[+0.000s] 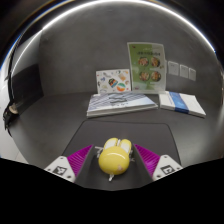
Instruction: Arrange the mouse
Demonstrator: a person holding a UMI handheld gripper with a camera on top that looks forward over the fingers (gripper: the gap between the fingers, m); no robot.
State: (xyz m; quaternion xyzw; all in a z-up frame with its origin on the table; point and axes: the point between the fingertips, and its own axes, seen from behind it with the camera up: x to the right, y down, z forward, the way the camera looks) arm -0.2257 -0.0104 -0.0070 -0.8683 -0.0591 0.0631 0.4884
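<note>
Fingers (113, 163) with purple pads sit on each side of the small, round yellow plastic mouse (114, 154). The pads look like they touch its two sides, so the fingers seem closed on it — holding it by the middle. The mouse is right between the fingers, over the dark grey mat (125, 132) on the grey bench (60, 105); I cannot tell if it rests on the mat or is lifted a bit.

It looks light and hard, with a smooth, shiny shell that could slip. The best place to hold it is its two long sides, at the widest part — not the curved top.

Past the mat lie a flat book (121, 103) and a blue-edged booklet (183, 103). Behind them stand picture cards (146, 67).
</note>
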